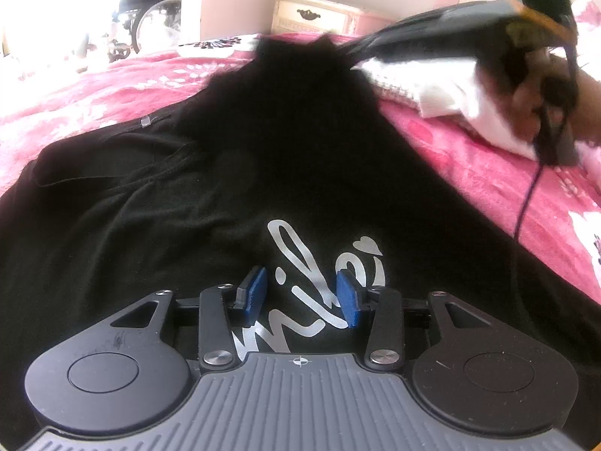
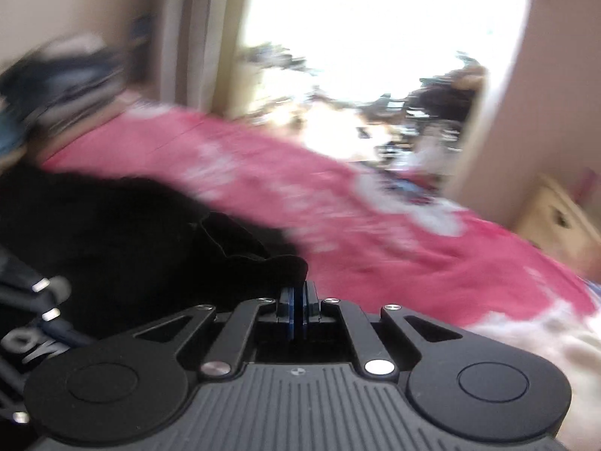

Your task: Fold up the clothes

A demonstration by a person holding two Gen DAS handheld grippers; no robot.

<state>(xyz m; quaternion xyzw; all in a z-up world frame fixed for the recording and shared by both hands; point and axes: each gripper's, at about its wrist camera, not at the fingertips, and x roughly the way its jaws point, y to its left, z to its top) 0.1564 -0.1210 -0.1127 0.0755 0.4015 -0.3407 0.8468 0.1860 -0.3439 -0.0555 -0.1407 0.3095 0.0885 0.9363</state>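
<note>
- Black shirt (image 1: 225,173) lies spread on the pink blanket (image 1: 469,173).
- Left gripper (image 1: 302,297) sits half open over its print, gripping nothing.
- Right gripper (image 2: 299,300) is clamped on the shirt's far edge.

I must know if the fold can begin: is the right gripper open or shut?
Shut. The right gripper has its blue pads pressed together, pinching an edge of the black shirt between them.

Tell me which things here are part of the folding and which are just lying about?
Part of the job:
black cotton T-shirt with silver lettering
right gripper, shut on its edge
left gripper, open above it

Just lying about:
white knitted garment
pink patterned blanket
cream bedside cabinet
</note>
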